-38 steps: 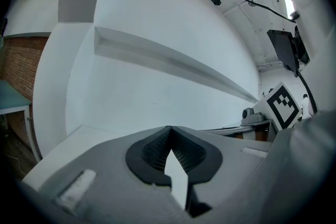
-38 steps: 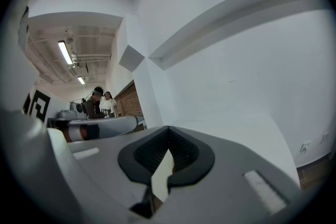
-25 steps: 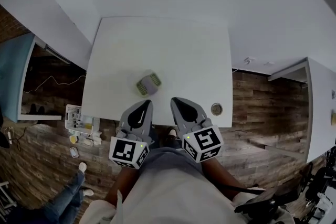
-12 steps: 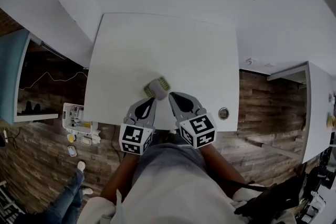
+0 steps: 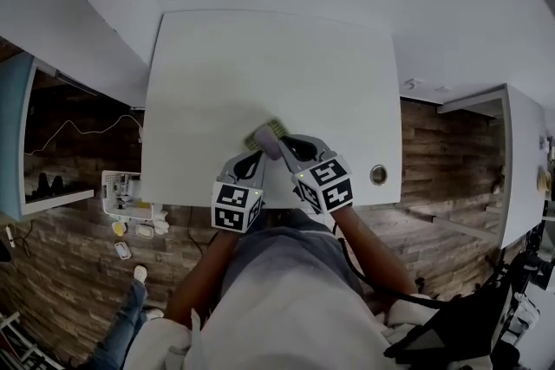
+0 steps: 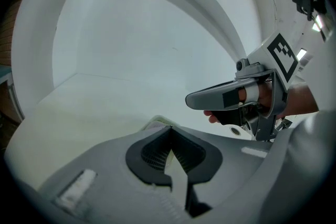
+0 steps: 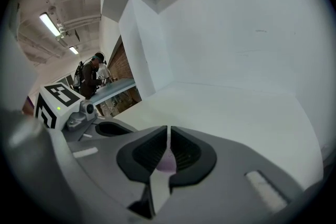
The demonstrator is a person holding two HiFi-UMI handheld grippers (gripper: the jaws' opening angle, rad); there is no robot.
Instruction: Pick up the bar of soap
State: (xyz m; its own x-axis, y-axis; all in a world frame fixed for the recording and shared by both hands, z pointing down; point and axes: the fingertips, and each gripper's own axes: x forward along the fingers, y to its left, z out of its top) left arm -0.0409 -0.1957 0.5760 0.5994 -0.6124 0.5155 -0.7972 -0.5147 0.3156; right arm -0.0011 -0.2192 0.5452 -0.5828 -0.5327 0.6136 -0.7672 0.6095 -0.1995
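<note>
Dim, muted colour, fisheye bending (dark corners), soft focus

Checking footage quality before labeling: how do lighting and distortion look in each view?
Head view: dim, washed out, fisheye bows the table edges. Left gripper view: dark vignetted corners. Right gripper view: ceiling light shines bright upper left, walls bend.

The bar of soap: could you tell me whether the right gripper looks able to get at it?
Probably yes: the right gripper hangs over the bar of soap, nothing between, but its empty jaws, just starting to open, are barely apart.
</note>
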